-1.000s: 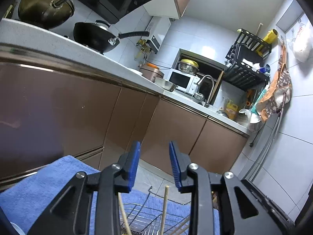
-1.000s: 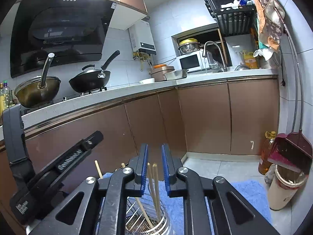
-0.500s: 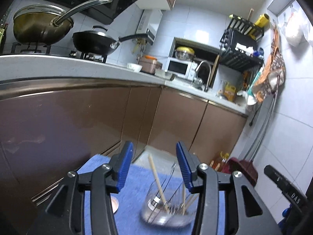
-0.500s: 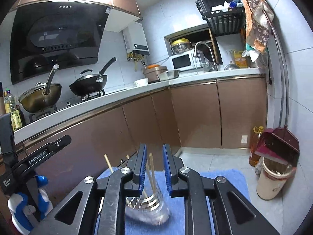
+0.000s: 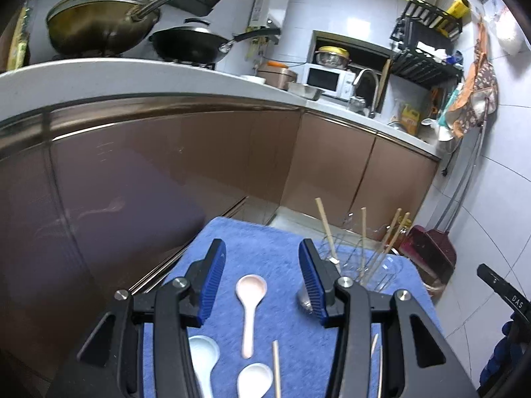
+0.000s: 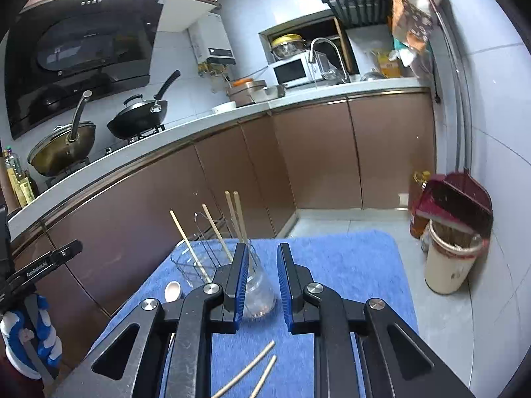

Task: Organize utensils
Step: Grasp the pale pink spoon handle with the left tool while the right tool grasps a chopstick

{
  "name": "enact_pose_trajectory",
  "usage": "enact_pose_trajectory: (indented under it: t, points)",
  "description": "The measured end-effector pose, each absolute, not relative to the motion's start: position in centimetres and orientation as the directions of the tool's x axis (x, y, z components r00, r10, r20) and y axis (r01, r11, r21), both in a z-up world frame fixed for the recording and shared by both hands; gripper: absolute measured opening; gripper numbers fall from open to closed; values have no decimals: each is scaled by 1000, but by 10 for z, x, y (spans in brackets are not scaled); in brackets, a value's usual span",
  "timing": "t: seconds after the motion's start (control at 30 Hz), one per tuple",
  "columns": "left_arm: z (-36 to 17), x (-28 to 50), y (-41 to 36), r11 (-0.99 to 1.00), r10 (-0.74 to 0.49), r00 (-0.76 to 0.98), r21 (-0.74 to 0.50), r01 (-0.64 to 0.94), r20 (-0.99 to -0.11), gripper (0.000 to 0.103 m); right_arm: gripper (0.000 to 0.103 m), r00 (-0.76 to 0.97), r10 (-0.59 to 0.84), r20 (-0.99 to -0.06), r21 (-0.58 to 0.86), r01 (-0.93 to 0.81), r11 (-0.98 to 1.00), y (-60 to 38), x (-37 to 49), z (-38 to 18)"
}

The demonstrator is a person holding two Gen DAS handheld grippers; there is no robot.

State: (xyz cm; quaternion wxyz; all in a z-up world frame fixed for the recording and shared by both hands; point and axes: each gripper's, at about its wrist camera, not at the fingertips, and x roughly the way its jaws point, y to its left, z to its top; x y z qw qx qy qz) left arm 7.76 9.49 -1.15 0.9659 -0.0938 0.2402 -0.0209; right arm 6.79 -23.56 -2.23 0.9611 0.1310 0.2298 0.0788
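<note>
my left gripper (image 5: 262, 282) gapes, empty | pink spoon (image 5: 249, 305) dead ahead between its jaws, handle toward me — left nearer | right gripper (image 6: 262, 285) parted, empty

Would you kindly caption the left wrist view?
Open left gripper above a pink spoon on the blue towel, chopsticks in a glass.

Utensil count on the blue mat (image 5: 265, 245)

One glass jar (image 6: 255, 285) holds four upright chopsticks (image 6: 237, 214); two loose chopsticks (image 6: 247, 366) lie flat in the right view, perhaps another elsewhere. Three spoons: one pink spoon (image 5: 250, 301), two white spoons (image 5: 204, 351). Two grippers.
</note>
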Motion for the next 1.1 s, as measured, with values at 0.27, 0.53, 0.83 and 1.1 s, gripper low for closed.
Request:
enact_pose_trajectory:
  t: [0.27,0.53,0.83,1.1]
  points:
    - [-36,75,120,974,-88,830,-222,-44,-550,44,17,847,213,-487,308,-61,949,-243,59,-39]
    - [-82,123,128,967,-184,641,-255,-18,-745,44,17,644,291,-708,349,-38,936,-231,85,-88]
    - [-129,208,132,939,-332,408,-340,57,-850,44,17,419,340,-842,362,-30,932,-202,119,-148]
    - [-166,268,126,935,-351,329,-348,70,-877,44,17,342,283,-896,297,-10,955,-190,139,-172]
